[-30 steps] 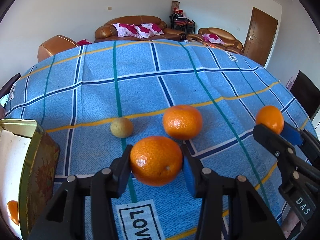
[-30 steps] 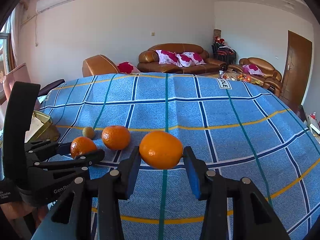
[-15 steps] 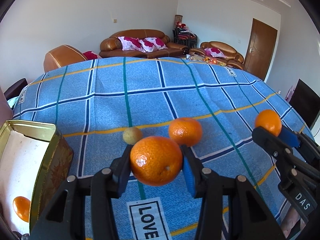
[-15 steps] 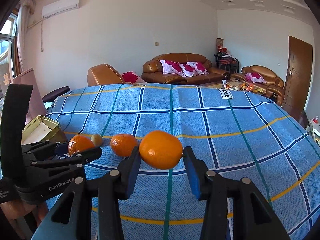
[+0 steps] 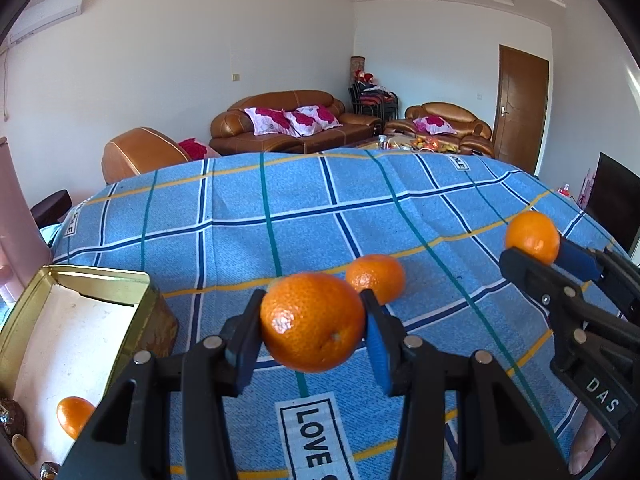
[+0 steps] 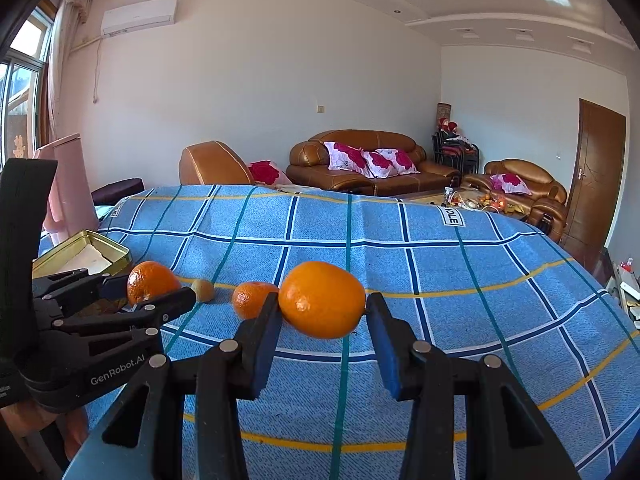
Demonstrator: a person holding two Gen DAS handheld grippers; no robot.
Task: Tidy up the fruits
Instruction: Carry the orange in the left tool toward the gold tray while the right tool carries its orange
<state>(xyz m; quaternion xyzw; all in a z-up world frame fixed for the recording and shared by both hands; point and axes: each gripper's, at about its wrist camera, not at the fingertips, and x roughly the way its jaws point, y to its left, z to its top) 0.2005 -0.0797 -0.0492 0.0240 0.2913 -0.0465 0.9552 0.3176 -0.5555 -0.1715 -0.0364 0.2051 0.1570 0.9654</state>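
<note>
My left gripper is shut on an orange and holds it above the blue checked cloth; it also shows in the right wrist view. My right gripper is shut on another orange, also lifted; it shows in the left wrist view. A third orange lies on the cloth between them, with a small yellow-green fruit beside it. An open gold tin at the left holds one orange.
The cloth-covered table stretches ahead. A pink object stands past the tin at the left edge. Sofas and an armchair lie beyond the table's far edge.
Both grippers have risen with their oranges, and the views tilt up. The tin has come further into the left wrist view.
</note>
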